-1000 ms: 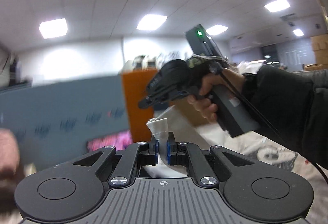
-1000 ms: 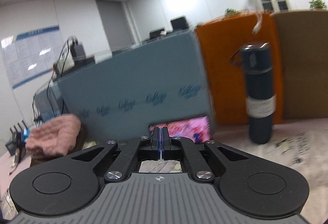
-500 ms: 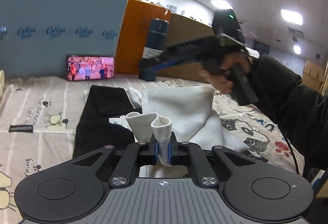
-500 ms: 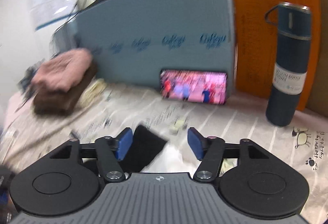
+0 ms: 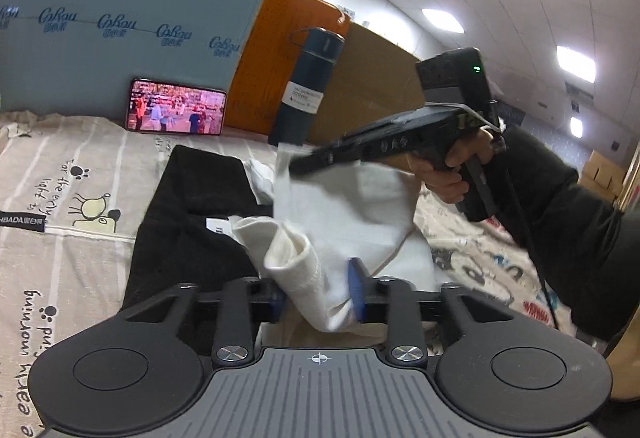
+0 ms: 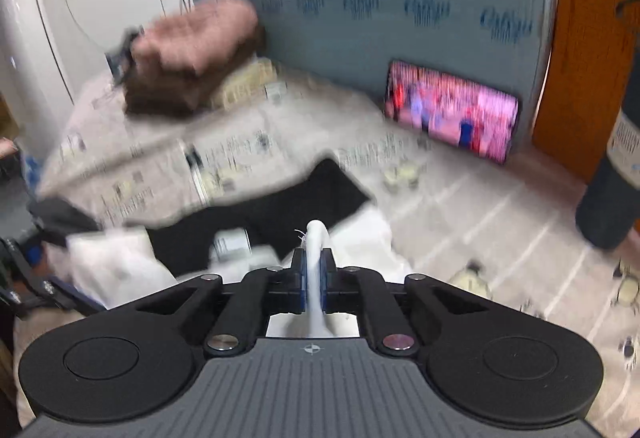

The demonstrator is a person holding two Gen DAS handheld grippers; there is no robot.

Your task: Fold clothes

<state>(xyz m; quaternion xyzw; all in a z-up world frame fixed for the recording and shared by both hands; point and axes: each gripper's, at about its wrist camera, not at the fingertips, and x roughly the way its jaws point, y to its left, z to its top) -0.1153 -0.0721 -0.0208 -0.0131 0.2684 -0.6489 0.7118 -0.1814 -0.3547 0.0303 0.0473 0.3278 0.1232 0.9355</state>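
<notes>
Two edges of one white garment (image 5: 352, 213) are pinched at once, and that explains most of how it hangs; the left gripper (image 5: 318, 294) has a thick bunched fold between its blue pads, jaws pressed onto the cloth near the camera, while the right gripper (image 5: 294, 167) nips a thin edge further off, jaws closed flat on it, as the right wrist view shows with a narrow white loop standing up between the pads (image 6: 316, 270); held at two points, the fabric is lifted partly clear and stretched into a slack sheet between them, which I judge is meant to open it out so a fold line can be laid; its lower part sags onto the bed sheet (image 5: 80, 197), a printed cover with cartoon dogs and lettering; just left of it, partly under it, lies a black garment (image 5: 188, 222) spread flat with a white label showing, probably waiting its turn; at the far edge a lit phone (image 5: 176, 111) leans against a grey-blue board (image 5: 120, 17), and a dark flask (image 5: 304, 89) stands upright to its right, both well apart from the folding; far left in the right wrist view, a pink and brown pile (image 6: 192, 57) sits blurred.
</notes>
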